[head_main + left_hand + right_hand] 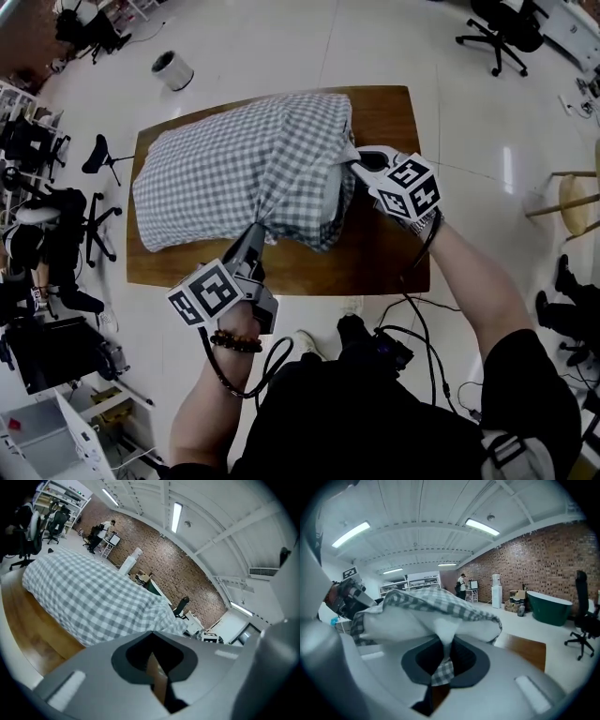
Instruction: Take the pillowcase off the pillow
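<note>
Your right claw (442, 645) is clenched on a fold of the checked pillowcase (239, 159), at what looks like its open end, right of centre in the head view. Your left claw (254, 232) is clamped where the cloth gathers to a point at the lower edge. The stuffed case lies across the wooden surface (380, 253). Expect thin, limp cloth over light, squashy filling, so hold the hem only.

One pillowcase (244, 159), one table (384, 253), two tongs (255, 231) (356, 161)
</note>
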A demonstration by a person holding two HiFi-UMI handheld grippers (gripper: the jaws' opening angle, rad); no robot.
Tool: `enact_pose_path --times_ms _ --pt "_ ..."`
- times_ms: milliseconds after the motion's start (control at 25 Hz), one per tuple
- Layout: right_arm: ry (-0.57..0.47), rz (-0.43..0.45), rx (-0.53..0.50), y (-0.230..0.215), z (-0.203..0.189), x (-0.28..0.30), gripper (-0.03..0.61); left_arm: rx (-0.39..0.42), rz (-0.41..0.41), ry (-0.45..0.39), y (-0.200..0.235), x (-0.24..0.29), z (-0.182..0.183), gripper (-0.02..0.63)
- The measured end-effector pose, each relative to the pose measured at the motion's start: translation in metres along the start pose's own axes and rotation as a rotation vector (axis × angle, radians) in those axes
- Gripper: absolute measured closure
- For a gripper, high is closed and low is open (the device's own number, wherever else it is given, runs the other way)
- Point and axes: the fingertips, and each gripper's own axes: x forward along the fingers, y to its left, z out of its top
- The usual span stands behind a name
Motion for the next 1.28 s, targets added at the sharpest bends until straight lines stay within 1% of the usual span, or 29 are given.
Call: enact_pose_path --times_ms 160,360,640,840,920,1120,1200,1280 --pt "0.010 -0.058 0.000 -0.005 -0.005 -0.004 0.561 0.006 0.045 -0.031 0.030 -0.011 0.003 0.611" --pt "0.064 -0.108 -0.004 0.004 -0.010 -0.012 0.561 -0.010 0.074 -0.046 0.060 -0.039 0.007 0.611" --pt "0.125 -0.163 -0.020 -0.024 -0.021 -0.028 0.561 -0.022 0.122 -0.061 0.081 -0.030 0.020 0.611" --pt "0.162 -0.200 -0.008 -0.041 -0.027 -0.030 0.563 -0.047 0.164 -0.073 0.104 -0.026 0.031 0.611" --pt "0.178 -0.220 0.011 -0.046 -0.032 -0.032 0.563 -0.053 0.179 -0.075 0.112 -0.028 0.033 0.612" --pt "0.233 -0.235 0.053 -0.046 -0.047 -0.027 0.563 -0.030 0.204 -0.032 0.116 -0.023 0.031 0.611" --pt "0.243 -0.225 0.042 -0.044 -0.050 -0.023 0.560 -0.006 0.218 -0.006 0.111 -0.019 0.027 0.607" --pt "0.251 -0.218 0.014 -0.043 -0.050 -0.020 0.535 0.022 0.241 0.024 0.107 -0.015 0.024 0.606"
